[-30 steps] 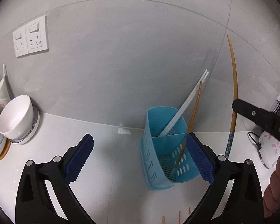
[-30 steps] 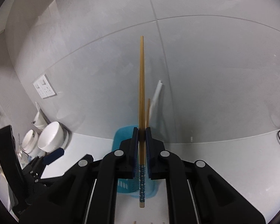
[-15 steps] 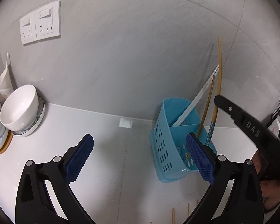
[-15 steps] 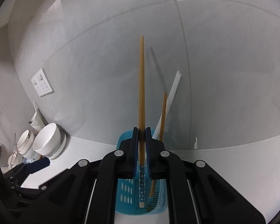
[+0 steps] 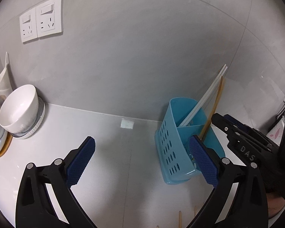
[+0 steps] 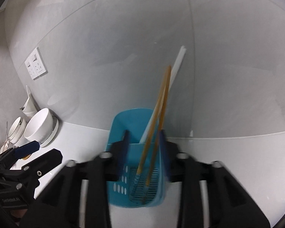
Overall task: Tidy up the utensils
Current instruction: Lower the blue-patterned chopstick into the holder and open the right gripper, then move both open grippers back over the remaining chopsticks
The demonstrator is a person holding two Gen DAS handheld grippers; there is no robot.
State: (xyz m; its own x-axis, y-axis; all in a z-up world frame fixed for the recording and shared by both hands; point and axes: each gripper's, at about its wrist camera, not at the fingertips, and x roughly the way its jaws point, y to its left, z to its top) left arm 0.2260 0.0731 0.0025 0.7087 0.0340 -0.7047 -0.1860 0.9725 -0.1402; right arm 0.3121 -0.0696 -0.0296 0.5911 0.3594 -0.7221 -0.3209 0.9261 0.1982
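Released a moment ago, the bamboo chopstick [image 6: 152, 133] that the right tool [image 6: 143, 148] carried upright now stands loose in the front compartment of the blue utensil caddy [image 6: 121, 171], its patterned tip down on the slotted floor and its shaft leaning toward the wall beside a second bamboo chopstick [image 6: 162, 117]. The right tool's jaws have just been opening: they stand apart on either side of the two sticks, with neither blue pad pressing on them. A pair of white chopsticks [image 5: 205, 98] leans in the rear compartment. The caddy sits toward the back edge of the white bench [image 5: 108, 152], close to the wall.

So one more stick looks delivered; what seems left are the few wooden ends [image 5: 180, 218] showing at the bench's near edge in the left wrist view, probably more chopsticks. The left tool [image 5: 140, 161] hangs spread wide and empty, the caddy just beyond its right pad. Stacked white bowls [image 5: 19, 110] rest at the bench's far left.
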